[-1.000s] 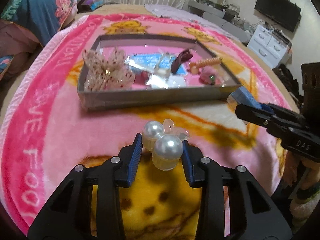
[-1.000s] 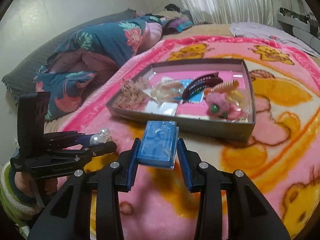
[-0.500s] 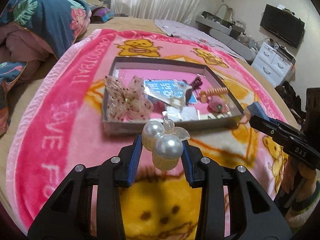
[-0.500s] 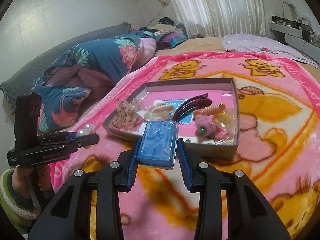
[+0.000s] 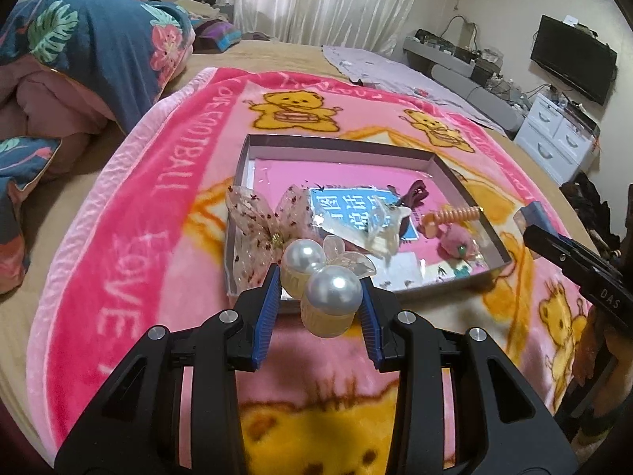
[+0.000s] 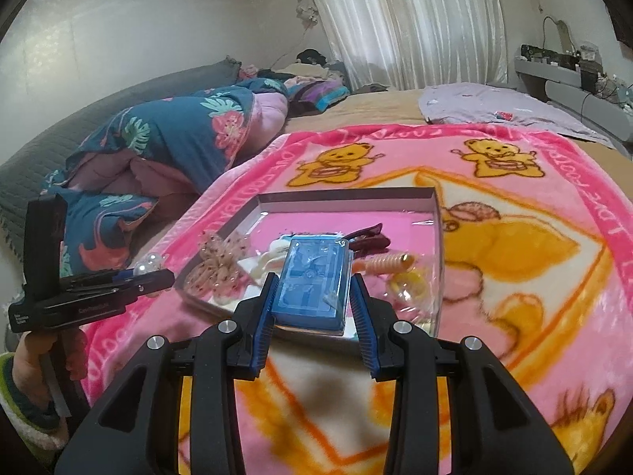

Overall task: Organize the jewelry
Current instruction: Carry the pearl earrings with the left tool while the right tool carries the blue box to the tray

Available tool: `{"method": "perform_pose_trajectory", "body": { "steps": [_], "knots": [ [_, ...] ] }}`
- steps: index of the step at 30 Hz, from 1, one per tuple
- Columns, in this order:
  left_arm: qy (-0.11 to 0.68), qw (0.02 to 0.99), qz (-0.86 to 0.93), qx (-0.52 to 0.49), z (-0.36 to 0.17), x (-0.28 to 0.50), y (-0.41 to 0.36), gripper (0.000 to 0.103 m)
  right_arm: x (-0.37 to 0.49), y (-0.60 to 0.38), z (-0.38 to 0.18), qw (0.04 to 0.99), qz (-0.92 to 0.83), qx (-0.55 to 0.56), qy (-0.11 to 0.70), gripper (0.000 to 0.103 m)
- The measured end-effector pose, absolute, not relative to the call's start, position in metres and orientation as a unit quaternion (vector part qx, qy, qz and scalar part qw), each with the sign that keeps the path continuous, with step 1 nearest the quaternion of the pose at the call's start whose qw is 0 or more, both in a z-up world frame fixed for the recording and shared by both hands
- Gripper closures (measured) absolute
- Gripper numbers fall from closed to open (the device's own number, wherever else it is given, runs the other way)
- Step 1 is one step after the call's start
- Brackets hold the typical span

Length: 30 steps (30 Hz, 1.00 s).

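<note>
My left gripper (image 5: 318, 297) is shut on a pearl hair ornament (image 5: 322, 283), two big pearls with clear petals, held above the near edge of the grey tray (image 5: 336, 146). My right gripper (image 6: 312, 297) is shut on a small blue packet (image 6: 312, 277), held above the tray's (image 6: 348, 198) near side. In the tray lie a sheer speckled bow (image 5: 261, 229), a blue card in plastic (image 5: 348, 209), a dark claw clip (image 5: 415, 194), an orange spiral clip (image 5: 451, 215) and a pink fuzzy piece (image 5: 457, 241). The right gripper (image 5: 569, 253) shows at the left wrist view's right edge, the left one (image 6: 130, 285) at the right wrist view's left.
The tray sits on a pink teddy-bear blanket (image 5: 166, 206) spread on a bed. A blue floral quilt (image 5: 91, 47) is bunched at the left. White drawers (image 5: 554, 138) and a television (image 5: 573, 59) stand at the right. A lilac cloth (image 6: 506, 111) lies beyond the blanket.
Both grippers have risen and pulled back from the tray with their loads still held, so the tray looks smaller and farther. Nothing in the tray has moved.
</note>
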<state>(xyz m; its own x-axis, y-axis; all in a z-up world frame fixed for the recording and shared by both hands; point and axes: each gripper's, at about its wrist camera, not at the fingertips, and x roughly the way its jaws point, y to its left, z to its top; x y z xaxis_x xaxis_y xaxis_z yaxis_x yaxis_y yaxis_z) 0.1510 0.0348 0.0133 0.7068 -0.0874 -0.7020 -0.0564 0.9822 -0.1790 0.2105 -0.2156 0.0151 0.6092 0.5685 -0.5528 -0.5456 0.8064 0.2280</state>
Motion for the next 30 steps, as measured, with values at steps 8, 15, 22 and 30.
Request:
{"method": "perform_pose_trajectory", "body": {
  "steps": [8,15,22,30],
  "knots": [
    [0.385,0.919,-0.002,-0.087,0.013,0.166,0.036,0.074,0.22,-0.212,0.017,0.904,0.3,0.002,0.304,0.068],
    [0.388,0.918,-0.003,-0.08,0.01,0.18,0.033,0.074,0.228,-0.21,0.018,0.908,0.294,-0.006,0.298,0.068],
    [0.398,0.914,0.004,-0.08,-0.002,0.194,0.037,0.074,0.236,-0.2,0.016,0.907,0.296,-0.019,0.3,0.068],
    [0.413,0.907,0.009,-0.084,-0.016,0.202,0.044,0.074,0.246,-0.178,0.002,0.896,0.306,-0.049,0.318,0.068]
  ]
}}
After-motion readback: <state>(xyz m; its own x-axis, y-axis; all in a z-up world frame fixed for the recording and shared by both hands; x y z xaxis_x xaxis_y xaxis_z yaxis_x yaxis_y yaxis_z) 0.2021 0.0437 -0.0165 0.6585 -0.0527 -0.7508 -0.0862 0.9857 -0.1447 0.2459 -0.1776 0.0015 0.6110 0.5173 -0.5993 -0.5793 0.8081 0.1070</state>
